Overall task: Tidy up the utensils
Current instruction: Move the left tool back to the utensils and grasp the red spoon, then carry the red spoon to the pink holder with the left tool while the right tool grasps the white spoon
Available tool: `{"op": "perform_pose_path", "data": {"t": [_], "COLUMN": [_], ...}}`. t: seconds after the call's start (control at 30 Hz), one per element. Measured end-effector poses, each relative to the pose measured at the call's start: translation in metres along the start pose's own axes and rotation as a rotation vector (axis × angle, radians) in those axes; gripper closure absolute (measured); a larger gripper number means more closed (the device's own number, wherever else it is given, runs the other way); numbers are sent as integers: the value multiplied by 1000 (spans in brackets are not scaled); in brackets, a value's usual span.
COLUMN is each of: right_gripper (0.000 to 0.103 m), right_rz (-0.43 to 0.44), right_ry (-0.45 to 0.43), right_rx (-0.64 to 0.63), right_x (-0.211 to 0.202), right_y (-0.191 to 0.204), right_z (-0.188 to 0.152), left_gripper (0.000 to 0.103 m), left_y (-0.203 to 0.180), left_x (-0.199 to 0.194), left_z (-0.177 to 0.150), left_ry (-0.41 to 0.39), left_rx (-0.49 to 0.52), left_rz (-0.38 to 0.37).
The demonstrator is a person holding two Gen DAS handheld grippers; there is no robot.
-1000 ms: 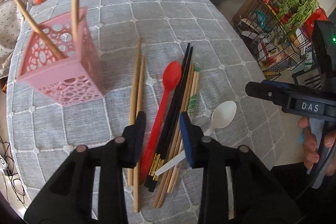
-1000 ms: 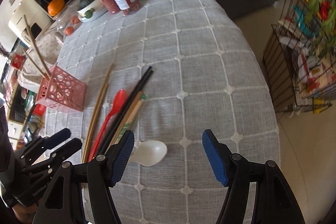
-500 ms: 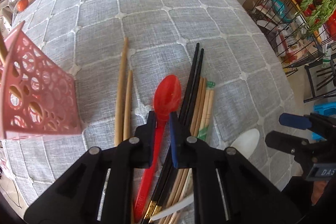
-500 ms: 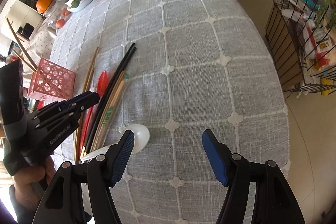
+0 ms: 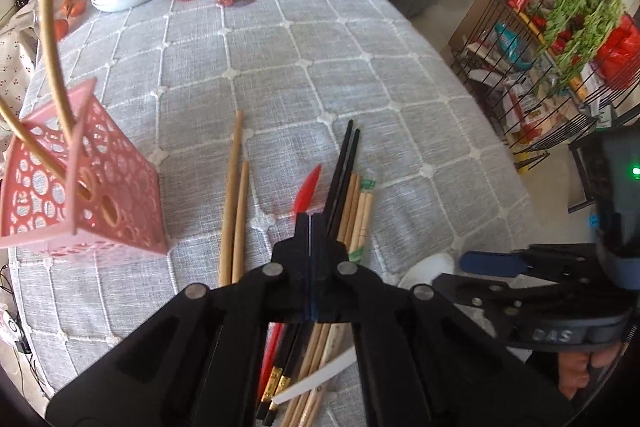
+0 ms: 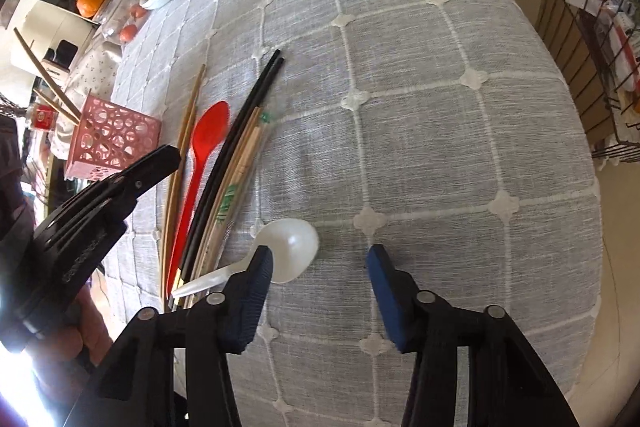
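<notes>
pinching the red spoon [image 5: 307, 191] by its handle, our left hand-held gripper [image 5: 310, 223] has its jaws clenched together. that spoon lies on the surface [image 6: 420, 131] between the wooden chopsticks [image 5: 234, 211] and the black chopsticks [image 5: 340, 179], right of the pink utensil holder [image 5: 80, 187]. our right hand-held gripper [image 6: 320, 267] is released, jaws apart around the white spoon [image 6: 286, 247].

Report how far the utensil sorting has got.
Done: two chopsticks stand in the pink basket.
In hand: the left gripper has its fingers shut on the red spoon.
Left: the wooden chopsticks, black chopsticks and white spoon lie on the cloth. The right gripper is open by the white spoon.
</notes>
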State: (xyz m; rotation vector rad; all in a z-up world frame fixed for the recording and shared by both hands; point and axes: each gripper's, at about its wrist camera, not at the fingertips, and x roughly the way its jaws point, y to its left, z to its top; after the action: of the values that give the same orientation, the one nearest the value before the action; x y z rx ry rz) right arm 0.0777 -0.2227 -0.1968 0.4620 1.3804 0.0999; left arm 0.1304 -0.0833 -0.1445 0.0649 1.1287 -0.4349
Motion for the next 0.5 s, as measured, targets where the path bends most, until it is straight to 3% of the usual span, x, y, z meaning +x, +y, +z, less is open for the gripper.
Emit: {"op": "perform_pose_path", "data": {"t": [0.17,0.23,0.3,0.37,0.5], "right_gripper": [72,93,97,97,98], "right_rz": [59,94,134,131,113], "right_ry": [-17,-11,10,7,-30], "right_rx": [43,62,81,60,36], "right_x": [5,9,18,16,0], "right_y": [-3,-5,-6,-4,-5], "right_z": [2,2,2,3,7], "left_gripper": [103,102,92,73,70], "left_y": [-6,-4,-2,-1,1], "left_x": [-2,-2,-1,0,3], "left_z": [1,-1,-1,0,3], "left_ry": [-6,-7,4,10,26], "left_rx": [29,21,11,0,-2], "left_rz": [-18,-14,-17,-25,-31]}}
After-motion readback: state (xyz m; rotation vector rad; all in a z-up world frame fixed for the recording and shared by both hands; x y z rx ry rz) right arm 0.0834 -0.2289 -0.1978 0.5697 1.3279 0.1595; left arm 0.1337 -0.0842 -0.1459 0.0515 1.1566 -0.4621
